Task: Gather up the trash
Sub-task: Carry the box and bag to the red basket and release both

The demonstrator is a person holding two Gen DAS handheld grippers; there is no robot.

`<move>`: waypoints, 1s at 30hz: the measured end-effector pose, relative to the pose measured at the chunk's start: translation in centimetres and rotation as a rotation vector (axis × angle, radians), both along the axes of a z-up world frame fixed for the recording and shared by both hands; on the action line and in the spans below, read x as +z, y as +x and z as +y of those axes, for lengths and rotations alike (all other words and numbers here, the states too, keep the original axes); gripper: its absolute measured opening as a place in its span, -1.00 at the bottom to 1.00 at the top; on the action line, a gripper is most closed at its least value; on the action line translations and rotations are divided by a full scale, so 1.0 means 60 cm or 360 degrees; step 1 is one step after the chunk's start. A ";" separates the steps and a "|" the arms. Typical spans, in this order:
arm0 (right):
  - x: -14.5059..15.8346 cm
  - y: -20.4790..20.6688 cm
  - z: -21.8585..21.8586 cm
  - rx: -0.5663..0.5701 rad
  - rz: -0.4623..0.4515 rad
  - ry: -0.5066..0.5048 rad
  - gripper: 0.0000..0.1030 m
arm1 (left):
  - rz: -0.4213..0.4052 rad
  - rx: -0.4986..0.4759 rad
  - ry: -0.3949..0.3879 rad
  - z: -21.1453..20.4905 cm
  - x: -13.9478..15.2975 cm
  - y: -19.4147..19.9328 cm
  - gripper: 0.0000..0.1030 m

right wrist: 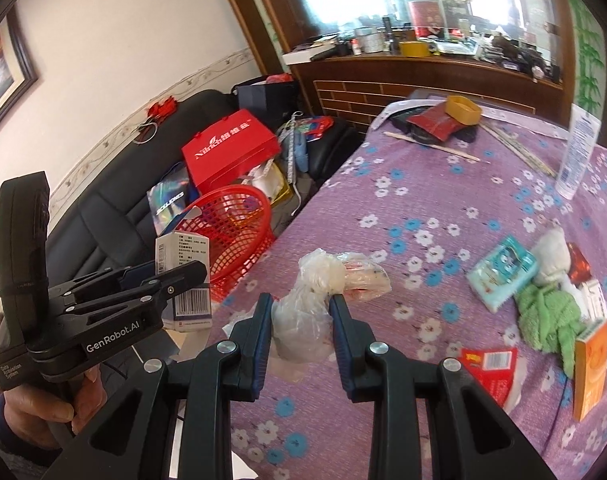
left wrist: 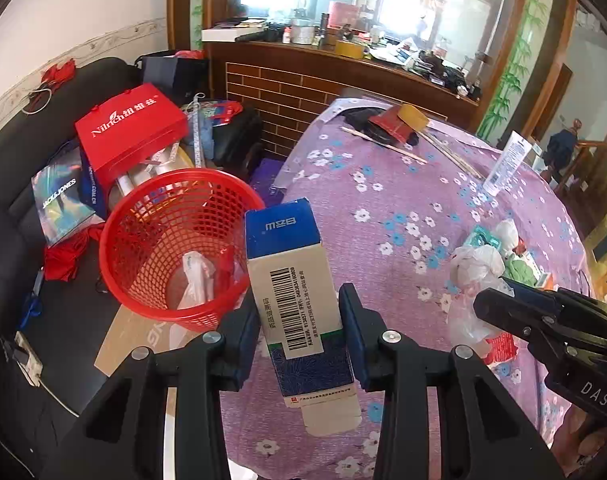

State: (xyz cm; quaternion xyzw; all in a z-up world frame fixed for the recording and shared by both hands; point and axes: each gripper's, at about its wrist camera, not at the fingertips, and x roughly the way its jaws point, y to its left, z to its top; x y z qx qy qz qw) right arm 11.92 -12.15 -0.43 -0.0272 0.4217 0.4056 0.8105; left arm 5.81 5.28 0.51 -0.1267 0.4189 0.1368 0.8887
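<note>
**Box held short of the basket, bag between open pads**

A cluttered living room: a table under a purple floral cloth [right wrist: 443,208], a black sofa at its left edge, a wooden counter at twelve o'clock. On the sofa sits the red mesh basket [left wrist: 143,240], with a plastic scrap already inside.

The left gripper [left wrist: 299,320] is clenched on a blue-and-white medicine box [left wrist: 291,280], pads pressing its long sides near the barcode. In the left wrist view the basket lies at ten o'clock from the box. The box appears to be near the rim, not over the opening; how far short is hard to judge.

The right gripper [right wrist: 301,312] hangs over the table with a crumpled clear plastic bag [right wrist: 323,280] between its pads. I cannot tell whether the pads actually touch the bag. More trash, a teal packet [right wrist: 501,272], a green cloth [right wrist: 543,316] and an orange box [right wrist: 589,368], lies at three o'clock.

Risks, as I judge them: letting go now would probably drop the box on the sofa or against the rim, since its open bottom flap trails low and could catch the mesh. The bag is thin and slack, so a shallow pinch may tear it or let it slip.
</note>
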 end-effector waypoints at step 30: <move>0.008 0.046 0.168 0.0174 0.0129 0.0019 -0.39 | -0.0026 0.0331 -0.0189 0.199 -0.022 -0.047 -0.28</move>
